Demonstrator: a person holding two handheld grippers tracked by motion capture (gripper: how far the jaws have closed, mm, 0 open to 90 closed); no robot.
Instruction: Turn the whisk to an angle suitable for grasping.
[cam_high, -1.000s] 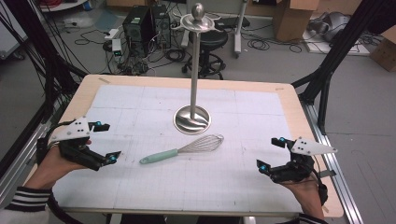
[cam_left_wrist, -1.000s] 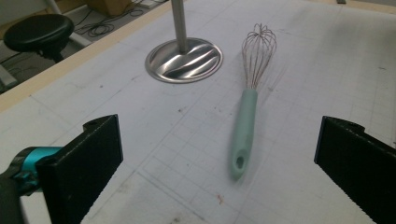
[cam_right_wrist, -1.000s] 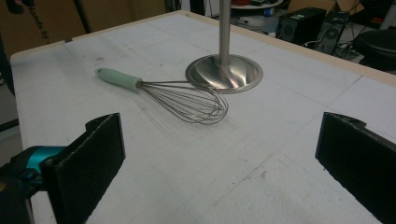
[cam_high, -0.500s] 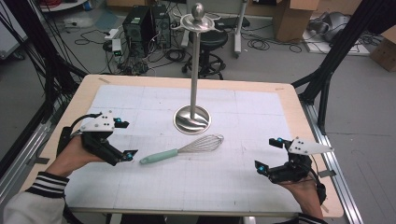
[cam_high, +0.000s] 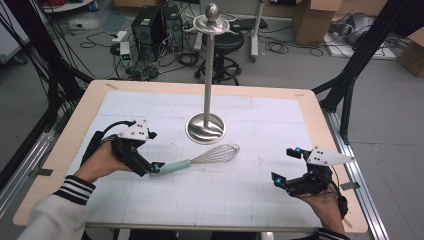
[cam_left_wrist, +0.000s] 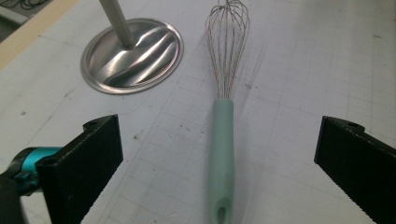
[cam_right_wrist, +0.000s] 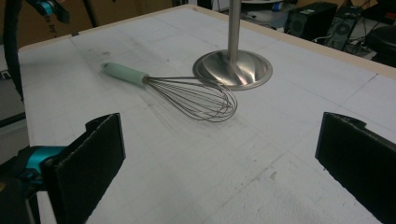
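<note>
A whisk (cam_high: 200, 160) with a mint-green handle and a wire head lies flat on the white grid mat (cam_high: 240, 200), its handle pointing left. My left gripper (cam_high: 152, 151) is open at the handle's end. In the left gripper view the handle (cam_left_wrist: 222, 135) lies between the two wide-apart jaws, touching neither. My right gripper (cam_high: 284, 165) is open at the front right, well clear of the whisk. From the right gripper view the whisk (cam_right_wrist: 187, 93) lies ahead, past the jaws.
A steel stand (cam_high: 206, 127) with a round base and a tall pole topped by hooks stands just behind the whisk's wire head. Its base (cam_left_wrist: 130, 56) (cam_right_wrist: 233, 67) nearly touches the wires. The wooden table rim (cam_high: 75, 125) frames the mat.
My left gripper has moved right across the mat from the left edge to the whisk's handle end. The right gripper has barely shifted. The whisk has stayed put.
</note>
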